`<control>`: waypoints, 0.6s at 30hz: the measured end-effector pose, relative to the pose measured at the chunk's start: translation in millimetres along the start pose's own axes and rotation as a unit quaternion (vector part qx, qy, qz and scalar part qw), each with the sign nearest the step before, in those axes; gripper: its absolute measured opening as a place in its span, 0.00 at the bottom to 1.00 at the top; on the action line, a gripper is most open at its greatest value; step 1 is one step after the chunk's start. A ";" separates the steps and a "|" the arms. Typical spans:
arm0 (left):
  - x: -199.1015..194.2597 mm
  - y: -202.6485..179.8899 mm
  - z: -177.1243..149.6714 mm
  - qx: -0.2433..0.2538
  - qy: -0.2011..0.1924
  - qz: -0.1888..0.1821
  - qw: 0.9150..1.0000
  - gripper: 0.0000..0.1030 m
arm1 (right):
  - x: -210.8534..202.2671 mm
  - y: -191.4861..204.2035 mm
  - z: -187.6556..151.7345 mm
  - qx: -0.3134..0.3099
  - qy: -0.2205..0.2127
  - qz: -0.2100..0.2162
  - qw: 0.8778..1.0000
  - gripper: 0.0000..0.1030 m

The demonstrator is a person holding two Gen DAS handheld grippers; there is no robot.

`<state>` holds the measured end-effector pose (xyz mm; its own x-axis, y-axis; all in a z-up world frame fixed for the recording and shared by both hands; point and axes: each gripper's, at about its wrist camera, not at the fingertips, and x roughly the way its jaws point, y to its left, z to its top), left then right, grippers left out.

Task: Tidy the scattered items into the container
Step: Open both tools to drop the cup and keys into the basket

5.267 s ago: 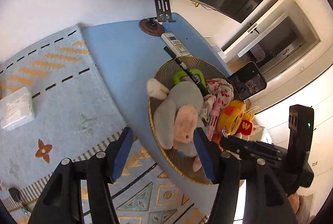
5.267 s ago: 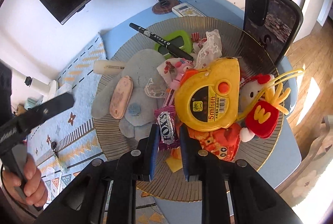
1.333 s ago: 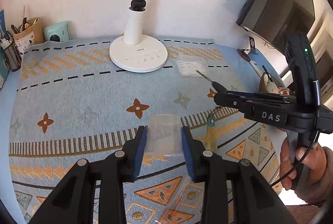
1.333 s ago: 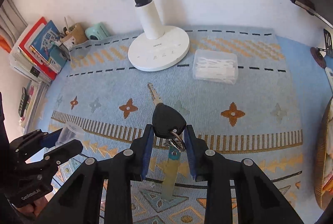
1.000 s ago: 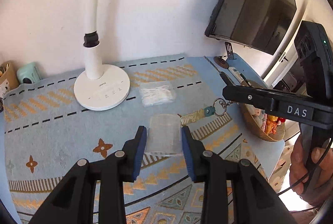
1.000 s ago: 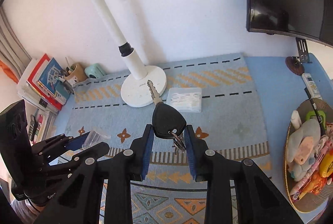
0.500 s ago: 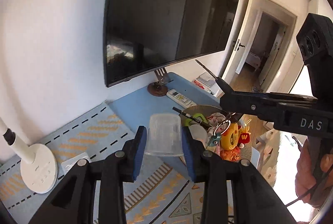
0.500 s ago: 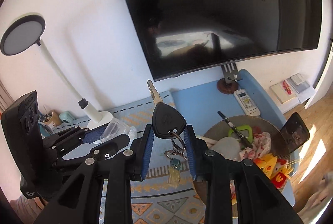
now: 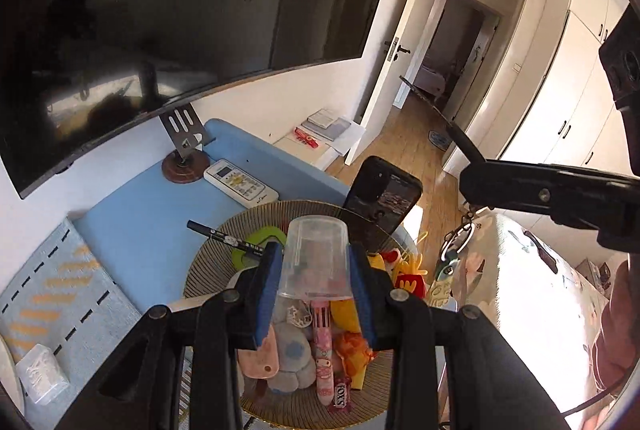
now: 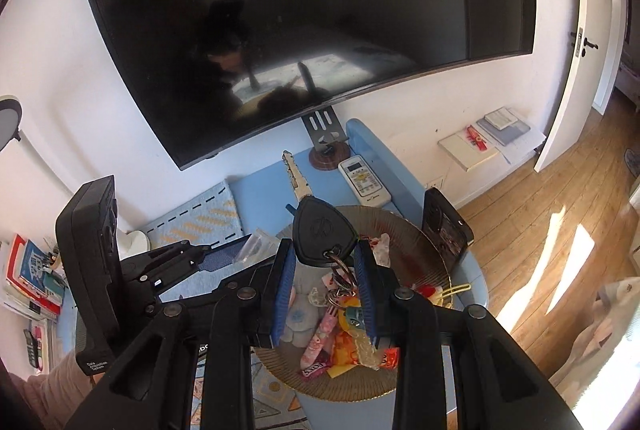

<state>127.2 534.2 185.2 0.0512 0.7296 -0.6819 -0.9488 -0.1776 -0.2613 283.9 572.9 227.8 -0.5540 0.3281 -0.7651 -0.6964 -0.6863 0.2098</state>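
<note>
Delivery step: your left tongs (image 9: 314, 266) clamp clear cup (image 9: 314, 256), right tongs (image 10: 324, 270) clamp key (image 10: 322, 232), both above basket (image 9: 224, 230). Next: lower, spread tongs, release.

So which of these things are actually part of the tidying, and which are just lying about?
Part of the job:
- clear plastic cup, held in the left gripper
- car key, held in the right gripper
- round woven basket, already full of toys

Just lying about:
- remote control
- monitor
- phone stand
</note>
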 end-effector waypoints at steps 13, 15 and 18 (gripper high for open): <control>58.1 10.7 -31.2 -0.043 0.067 0.001 0.997 0.30 | 87.8 -26.6 -16.6 0.011 0.085 0.021 0.996 0.30; 60.7 12.2 -32.7 -0.047 0.070 0.005 0.996 0.30 | 94.6 -26.2 -15.3 0.005 0.085 0.020 0.996 0.30; 62.5 16.5 -35.5 -0.066 0.082 0.005 0.994 0.49 | 110.9 -29.1 -13.2 0.011 0.107 0.015 0.994 0.30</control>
<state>125.9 553.5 114.0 0.1028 0.6125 -0.7838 -0.9009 -0.2766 -0.3344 248.7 620.7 128.8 -0.4671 0.1610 -0.8694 -0.6918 -0.6789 0.2459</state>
